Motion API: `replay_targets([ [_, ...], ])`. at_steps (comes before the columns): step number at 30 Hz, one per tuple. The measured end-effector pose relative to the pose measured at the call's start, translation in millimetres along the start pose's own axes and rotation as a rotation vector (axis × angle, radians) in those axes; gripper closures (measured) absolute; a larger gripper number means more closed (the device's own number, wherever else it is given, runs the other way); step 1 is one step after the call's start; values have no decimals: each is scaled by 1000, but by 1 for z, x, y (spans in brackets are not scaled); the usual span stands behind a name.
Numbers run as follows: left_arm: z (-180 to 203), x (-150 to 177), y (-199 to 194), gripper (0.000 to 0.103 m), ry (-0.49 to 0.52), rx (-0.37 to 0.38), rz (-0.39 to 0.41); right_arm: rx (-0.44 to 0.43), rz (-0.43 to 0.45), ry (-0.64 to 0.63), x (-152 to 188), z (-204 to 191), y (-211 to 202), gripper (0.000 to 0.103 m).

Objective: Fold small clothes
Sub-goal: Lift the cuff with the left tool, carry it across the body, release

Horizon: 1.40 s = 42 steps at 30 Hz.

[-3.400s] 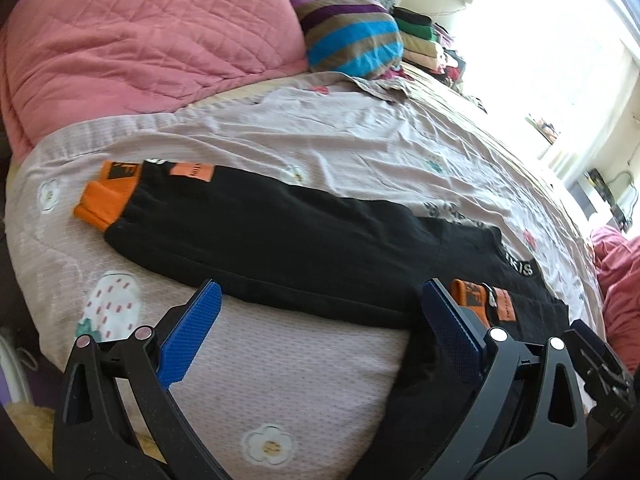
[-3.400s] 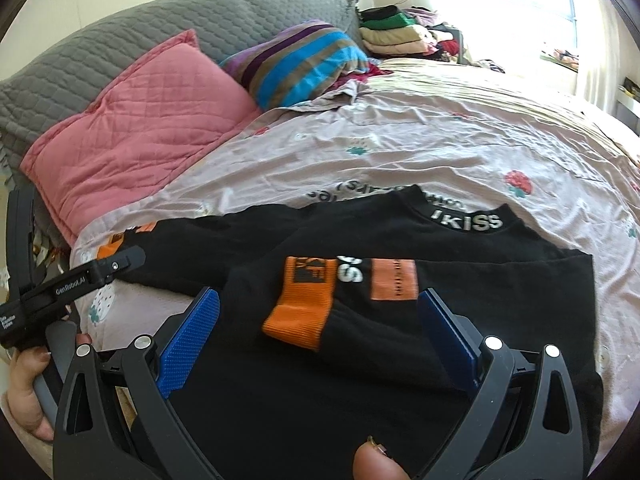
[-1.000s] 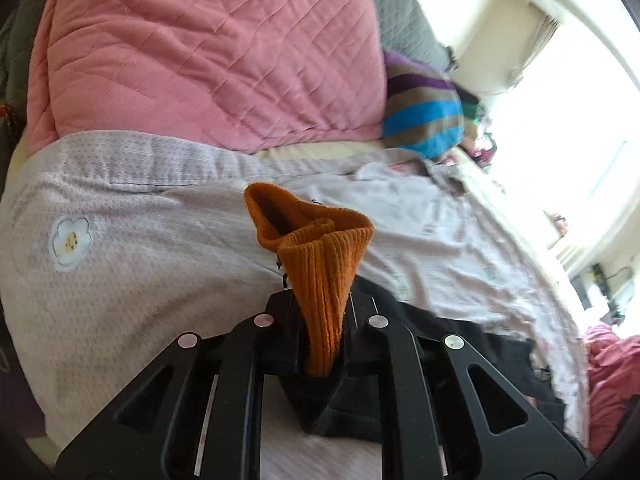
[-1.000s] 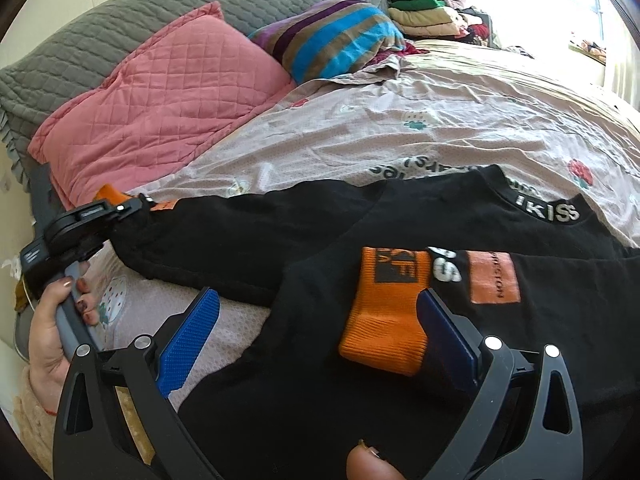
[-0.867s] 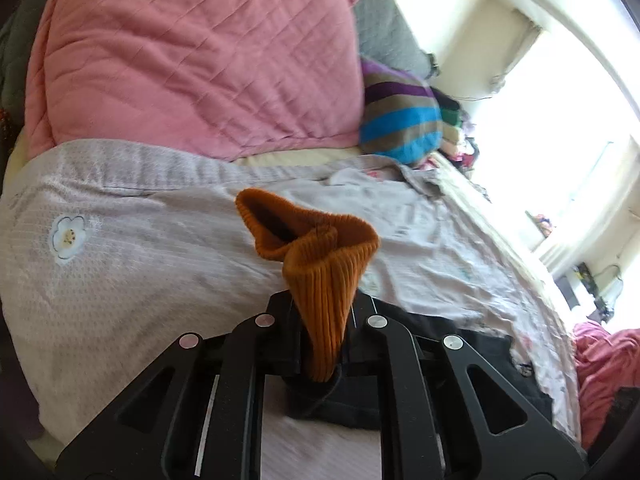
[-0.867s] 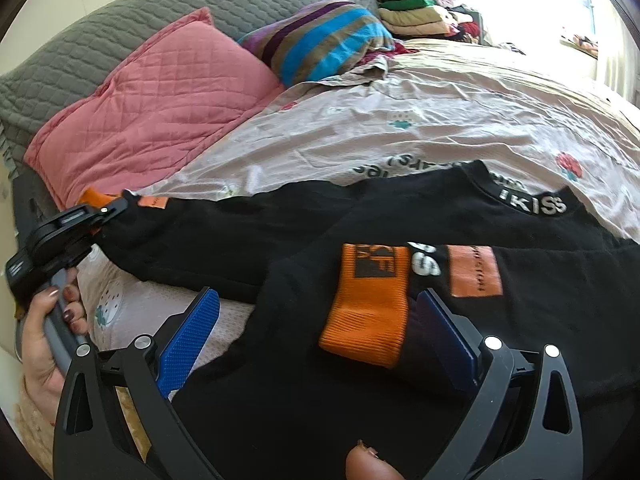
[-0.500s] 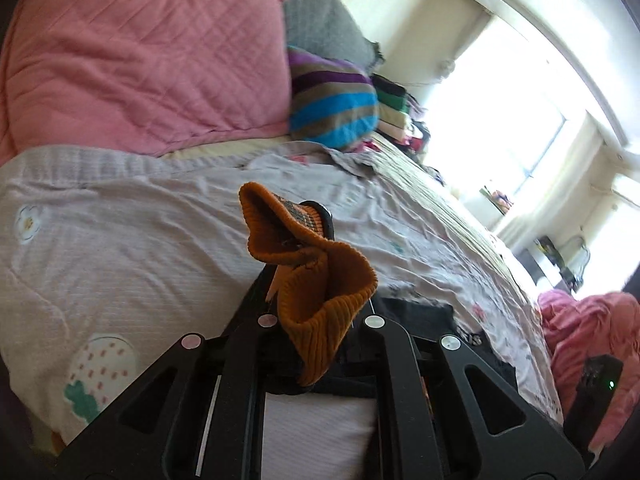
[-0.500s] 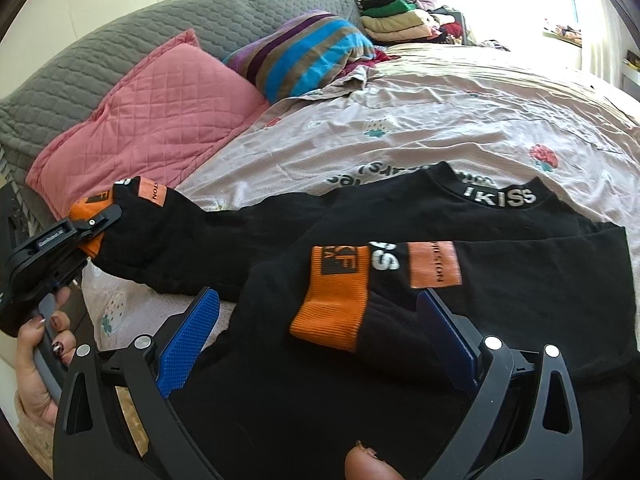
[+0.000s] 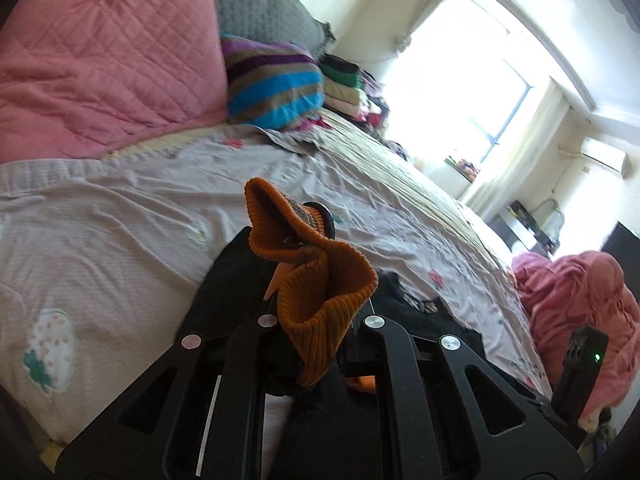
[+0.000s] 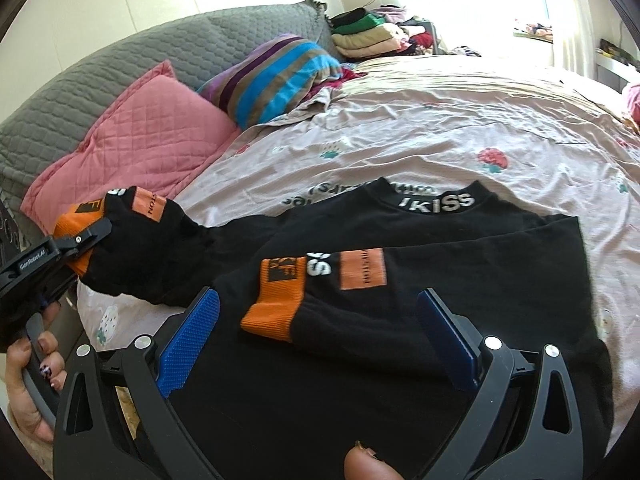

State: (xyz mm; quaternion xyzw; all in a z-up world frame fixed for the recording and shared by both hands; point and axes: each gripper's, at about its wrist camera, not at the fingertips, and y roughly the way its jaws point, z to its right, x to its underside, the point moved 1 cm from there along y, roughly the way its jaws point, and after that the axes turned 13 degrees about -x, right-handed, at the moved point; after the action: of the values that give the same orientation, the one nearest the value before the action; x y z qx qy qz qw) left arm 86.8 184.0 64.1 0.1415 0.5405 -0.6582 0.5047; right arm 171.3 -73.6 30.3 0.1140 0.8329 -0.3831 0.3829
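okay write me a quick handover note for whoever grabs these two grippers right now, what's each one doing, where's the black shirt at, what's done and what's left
Left gripper: shut on the orange cuff of one sleeve, lifted off the bed.
Right gripper: open, holding nothing, hovering over the shirt's lower body.
Black shirt: flat on the bed, collar away from you.
Done: the other sleeve already lies folded across the chest.
Left: probably carry the held sleeve across the body, lay it down, then fold the body up.
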Motion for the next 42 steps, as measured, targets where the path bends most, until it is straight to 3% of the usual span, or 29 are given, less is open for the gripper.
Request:
replay_targets([
  [17, 90, 56, 35, 98, 170, 115, -179, 139, 70, 110, 14, 73, -62, 5],
  [26, 118, 80, 50, 97, 245, 148, -255, 155, 81, 166, 25, 98, -79, 5],
  [31, 122, 87, 56, 91, 247, 168, -299, 149, 81, 183, 28, 104, -80, 5],
  [39, 125, 86, 47, 58, 252, 199, -303, 122, 36, 211, 34, 104, -65, 5],
  [42, 119, 80, 43, 54, 232, 201, -291, 109, 14, 202, 38, 98, -59, 5],
])
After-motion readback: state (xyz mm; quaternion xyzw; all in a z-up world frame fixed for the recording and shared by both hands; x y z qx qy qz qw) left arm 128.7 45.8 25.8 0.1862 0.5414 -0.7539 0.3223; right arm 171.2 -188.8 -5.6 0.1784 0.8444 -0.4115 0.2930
